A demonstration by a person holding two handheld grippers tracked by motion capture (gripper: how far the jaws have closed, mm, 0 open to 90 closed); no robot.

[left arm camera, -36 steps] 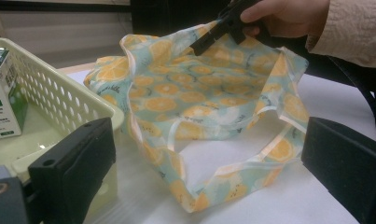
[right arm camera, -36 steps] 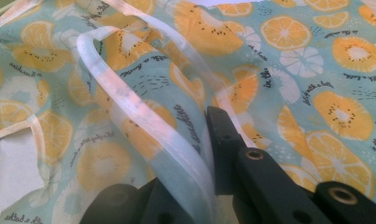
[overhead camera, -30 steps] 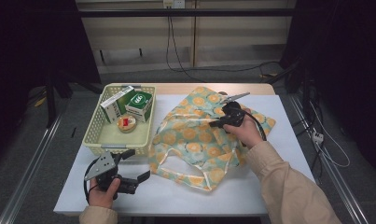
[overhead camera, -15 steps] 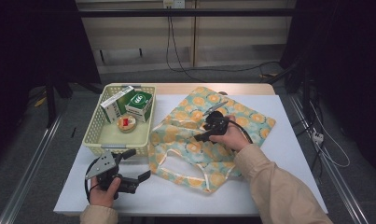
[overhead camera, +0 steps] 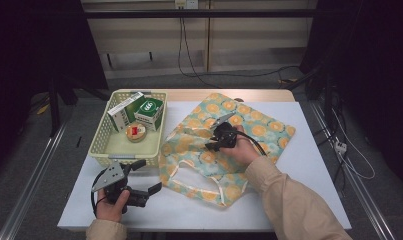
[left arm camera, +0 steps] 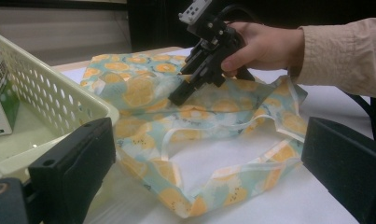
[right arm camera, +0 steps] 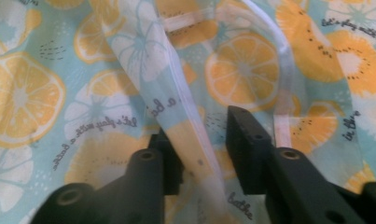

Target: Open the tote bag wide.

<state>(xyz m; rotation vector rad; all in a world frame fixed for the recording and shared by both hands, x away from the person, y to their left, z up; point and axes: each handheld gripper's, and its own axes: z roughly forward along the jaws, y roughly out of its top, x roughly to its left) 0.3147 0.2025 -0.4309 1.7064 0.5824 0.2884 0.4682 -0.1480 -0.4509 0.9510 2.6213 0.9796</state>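
A fabric bag (overhead camera: 254, 125) printed with orange slices lies flat on the white table, its mouth and handles toward the front. My right gripper (overhead camera: 209, 146) reaches down at the bag's left middle. In the right gripper view its jaws stand close together, with a raised fold of the bag (right arm camera: 241, 70) pinched between them at my right gripper (right arm camera: 204, 140). The left gripper view shows the right gripper (left arm camera: 177, 96) tipped down onto the bag (left arm camera: 143, 88). My left gripper (overhead camera: 148, 176) hovers at the front left, open, nothing between its jaws (left arm camera: 209, 140).
A pale yellow basket (overhead camera: 101, 145) stands at the back left, close to the bag's left edge. It holds a white-green box (overhead camera: 125, 111), a green box (overhead camera: 149, 112) and a small round item (overhead camera: 135, 131). Bare white table (overhead camera: 309, 165) lies right of the bag.
My right gripper has moved left and nearer across the bag, from its far right part down to the fold near its mouth. The left gripper has stayed in place.
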